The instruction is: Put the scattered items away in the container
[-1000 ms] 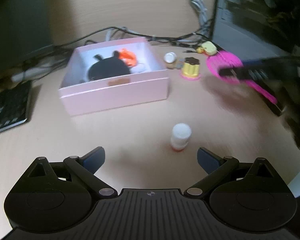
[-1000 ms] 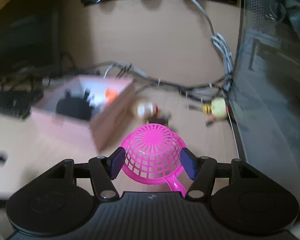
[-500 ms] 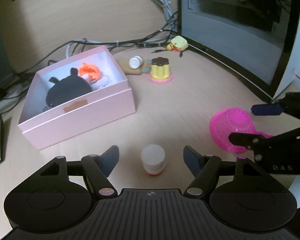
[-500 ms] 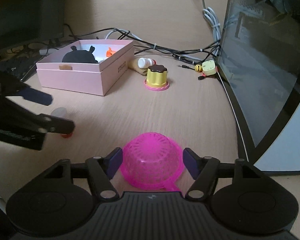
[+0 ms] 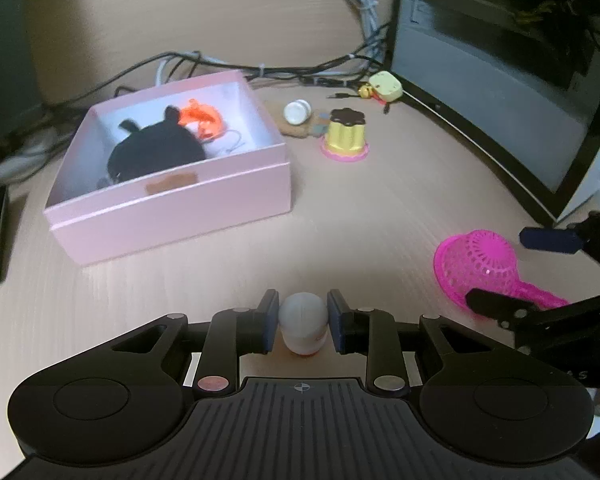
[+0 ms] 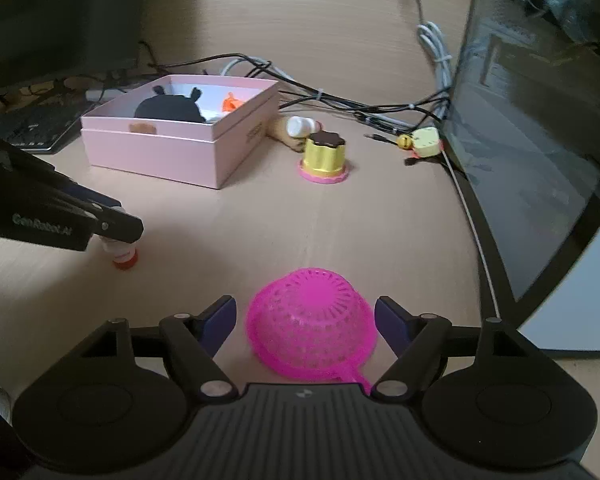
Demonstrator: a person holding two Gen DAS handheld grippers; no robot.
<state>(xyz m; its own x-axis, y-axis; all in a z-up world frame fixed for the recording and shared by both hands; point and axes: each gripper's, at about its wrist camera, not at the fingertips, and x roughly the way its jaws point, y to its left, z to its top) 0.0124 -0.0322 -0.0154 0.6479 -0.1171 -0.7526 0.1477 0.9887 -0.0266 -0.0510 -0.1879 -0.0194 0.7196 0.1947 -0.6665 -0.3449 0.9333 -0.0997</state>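
Both tilted down over the desk (image 5: 380, 216). Left gripper (image 5: 303, 322) clamped on the small white bottle (image 5: 303, 326), red base touching the wood. Right gripper (image 6: 305, 320) opening, pads clear of the upturned pink strainer (image 6: 310, 322) between them. Pink box (image 5: 172, 204) well ahead, slightly left. Bottle's red base plain only from the right wrist.

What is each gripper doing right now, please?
Left gripper: shut on the small white bottle.
Right gripper: jaws opening, pads clear of the pink strainer between them.
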